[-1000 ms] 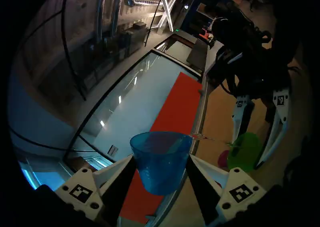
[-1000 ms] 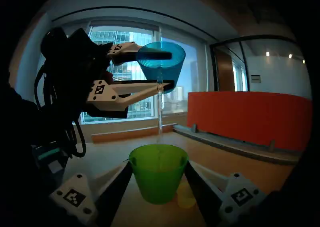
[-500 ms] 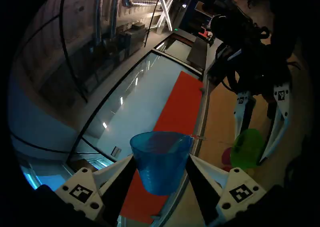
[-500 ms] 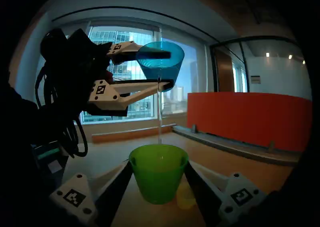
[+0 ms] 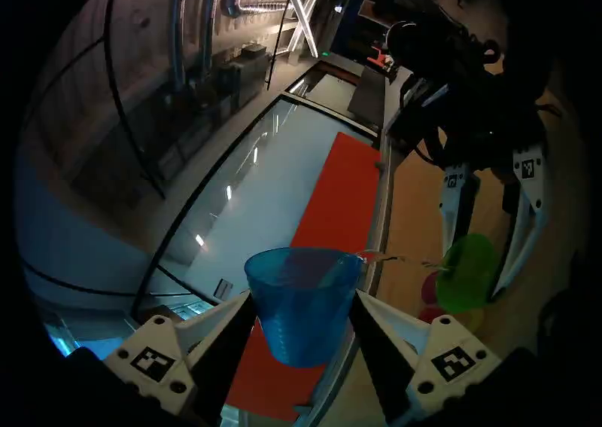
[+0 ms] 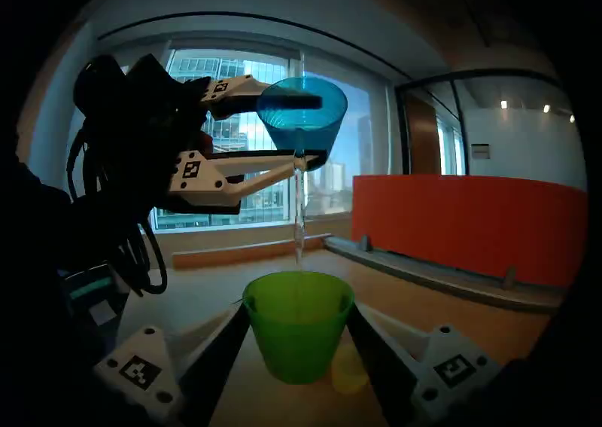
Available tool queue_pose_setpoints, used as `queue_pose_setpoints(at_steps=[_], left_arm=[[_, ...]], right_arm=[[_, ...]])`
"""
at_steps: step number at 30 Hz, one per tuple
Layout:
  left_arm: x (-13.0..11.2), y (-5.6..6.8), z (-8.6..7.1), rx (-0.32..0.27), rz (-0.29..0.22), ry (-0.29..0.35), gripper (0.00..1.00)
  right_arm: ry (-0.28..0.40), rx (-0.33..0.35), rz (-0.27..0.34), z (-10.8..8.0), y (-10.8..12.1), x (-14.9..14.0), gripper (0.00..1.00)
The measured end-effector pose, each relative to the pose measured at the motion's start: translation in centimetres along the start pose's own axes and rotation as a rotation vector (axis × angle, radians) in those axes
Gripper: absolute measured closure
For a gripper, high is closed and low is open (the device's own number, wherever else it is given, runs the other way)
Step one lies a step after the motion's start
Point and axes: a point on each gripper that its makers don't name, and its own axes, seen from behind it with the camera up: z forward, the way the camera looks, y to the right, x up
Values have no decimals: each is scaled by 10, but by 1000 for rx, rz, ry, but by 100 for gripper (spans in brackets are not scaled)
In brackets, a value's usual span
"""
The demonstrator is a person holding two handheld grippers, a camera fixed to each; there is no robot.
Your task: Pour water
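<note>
My left gripper (image 5: 302, 323) is shut on a blue translucent cup (image 5: 302, 303), tipped on its side. In the right gripper view that blue cup (image 6: 302, 122) hangs high above, held by the left gripper (image 6: 290, 129). A thin stream of water (image 6: 299, 212) falls from its rim into the green cup (image 6: 299, 334). My right gripper (image 6: 299, 344) is shut on the green cup, which stands upright over the wooden table (image 6: 444, 306). In the left gripper view the green cup (image 5: 468, 272) sits between the right gripper's white fingers (image 5: 454, 216).
An orange partition (image 6: 481, 224) runs along the table's right side, with a metal rail (image 6: 444, 276) at its foot. Large windows (image 6: 226, 133) stand behind. A small yellow thing (image 6: 348, 369) lies beneath the green cup. A dark bundle of cables (image 6: 113, 163) hangs around the left gripper's body.
The blue cup stays tipped and water keeps falling into the green cup. The stream thinned half a second ago and is fuller now. Both grippers have hardly moved.
</note>
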Motion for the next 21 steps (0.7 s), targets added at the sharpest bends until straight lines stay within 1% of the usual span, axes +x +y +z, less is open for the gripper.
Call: queue_pose_setpoints(at_steps=[8, 21], left_arm=[[1, -3, -1, 4, 18, 2, 19], [5, -5, -2, 7, 61, 4, 19]], right_arm=[[1, 0, -2, 0, 0, 1, 11], [4, -3, -2, 0, 1, 0, 11]])
